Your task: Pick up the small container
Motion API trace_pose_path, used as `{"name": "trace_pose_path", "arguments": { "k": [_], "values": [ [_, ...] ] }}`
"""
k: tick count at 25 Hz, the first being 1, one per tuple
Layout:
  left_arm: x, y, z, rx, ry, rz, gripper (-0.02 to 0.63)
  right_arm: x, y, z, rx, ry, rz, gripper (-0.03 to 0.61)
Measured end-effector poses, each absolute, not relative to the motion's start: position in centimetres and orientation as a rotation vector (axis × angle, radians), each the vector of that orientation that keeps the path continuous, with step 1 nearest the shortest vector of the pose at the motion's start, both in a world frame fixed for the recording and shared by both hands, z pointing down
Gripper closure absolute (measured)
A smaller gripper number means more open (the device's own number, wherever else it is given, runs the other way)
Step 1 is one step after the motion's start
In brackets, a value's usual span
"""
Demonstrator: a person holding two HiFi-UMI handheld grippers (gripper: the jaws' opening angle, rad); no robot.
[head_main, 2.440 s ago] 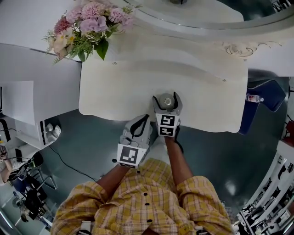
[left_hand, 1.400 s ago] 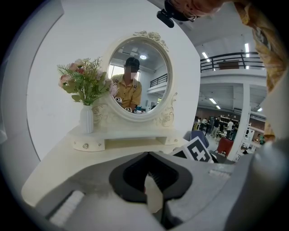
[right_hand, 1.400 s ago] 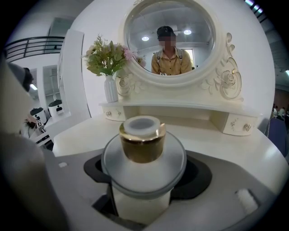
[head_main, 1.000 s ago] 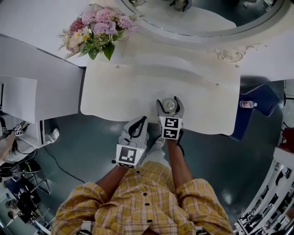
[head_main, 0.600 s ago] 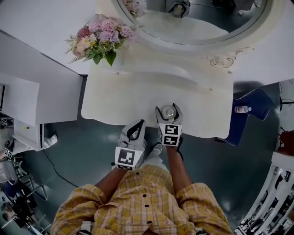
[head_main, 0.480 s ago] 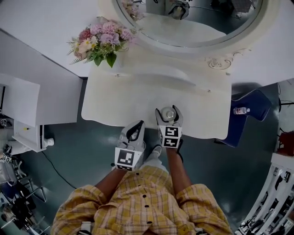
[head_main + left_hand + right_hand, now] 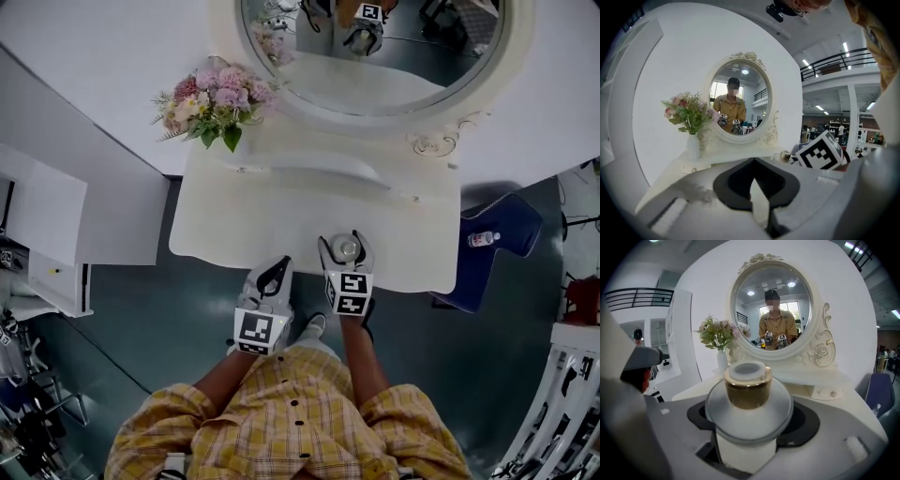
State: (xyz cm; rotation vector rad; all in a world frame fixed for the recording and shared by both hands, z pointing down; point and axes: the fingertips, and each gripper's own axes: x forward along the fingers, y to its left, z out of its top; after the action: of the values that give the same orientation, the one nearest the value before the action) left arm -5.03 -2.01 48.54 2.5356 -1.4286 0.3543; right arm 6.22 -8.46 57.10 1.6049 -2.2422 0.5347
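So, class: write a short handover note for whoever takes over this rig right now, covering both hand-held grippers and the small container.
Right hand-held gripper: closed on the small container, gold cap up, above the dressing table near its front edge.
Left hand-held gripper: shut, empty, just off the table's front edge.
Done: container grasped.
Left: these views do not show whether it is clear of the tabletop, so check that and keep it upright.

A white dressing table (image 7: pixel 281 216) stands against a white wall (image 7: pixel 94 47), under an oval mirror (image 7: pixel 375 56) with a carved frame. Flowers (image 7: pixel 214 98) (pink and cream) sit at its left corner. The floor (image 7: pixel 141 309) is dark teal, with a blue chair (image 7: pixel 516 216) to the right and a white cabinet (image 7: pixel 56 216) to the left. Strip lights (image 7: pixel 843 47) glow overhead.
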Motion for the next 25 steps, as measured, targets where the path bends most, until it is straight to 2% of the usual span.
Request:
{"name": "trace_pose_path", "arguments": {
  "k": [25],
  "values": [
    [-5.0,-1.7,44.1,2.618,-1.455,0.263,0.614,6.9,-4.9,46.4,1.663,-2.359,0.415,0.238]
  ]
}}
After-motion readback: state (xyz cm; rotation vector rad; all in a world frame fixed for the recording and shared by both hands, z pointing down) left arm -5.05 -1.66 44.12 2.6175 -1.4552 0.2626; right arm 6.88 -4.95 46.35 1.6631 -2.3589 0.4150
